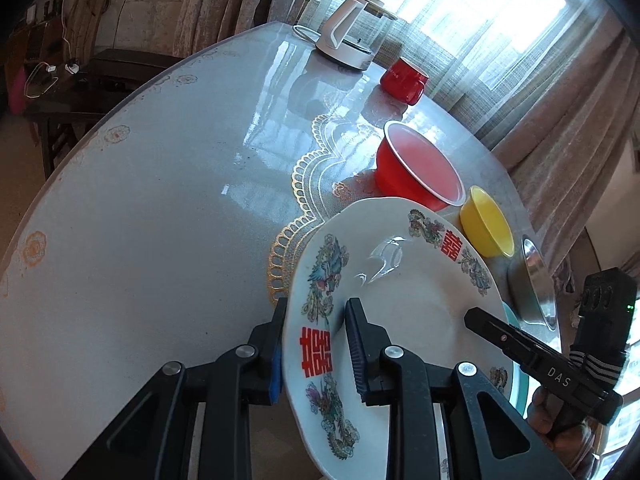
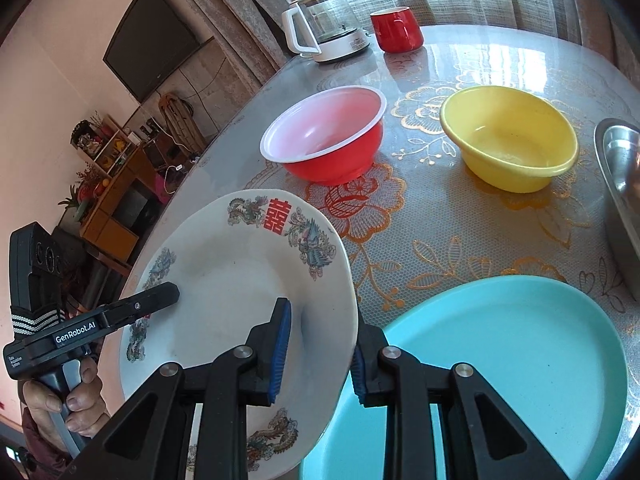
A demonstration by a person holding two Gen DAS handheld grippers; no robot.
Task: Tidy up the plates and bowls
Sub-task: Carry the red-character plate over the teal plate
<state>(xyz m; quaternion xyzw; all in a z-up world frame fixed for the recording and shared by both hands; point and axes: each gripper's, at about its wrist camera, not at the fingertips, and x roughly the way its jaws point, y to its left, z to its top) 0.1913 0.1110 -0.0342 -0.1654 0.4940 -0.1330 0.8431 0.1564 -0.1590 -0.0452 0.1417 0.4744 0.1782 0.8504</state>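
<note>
With both the left gripper [image 1: 316, 344] and the right gripper [image 2: 320, 348] pinching opposite rims of the white patterned plate [image 2: 232, 280], held above the desk [image 1: 140, 200], we should keep it level and lower it squarely onto the turquoise plate [image 2: 520, 352].

White patterned plate [image 2: 240, 276] tilted, off table. Teal plate [image 2: 520, 360] flat at its 4 o'clock. Red bowl [image 2: 326, 136] and yellow bowl [image 2: 508, 136] upright at 1 o'clock.
</note>
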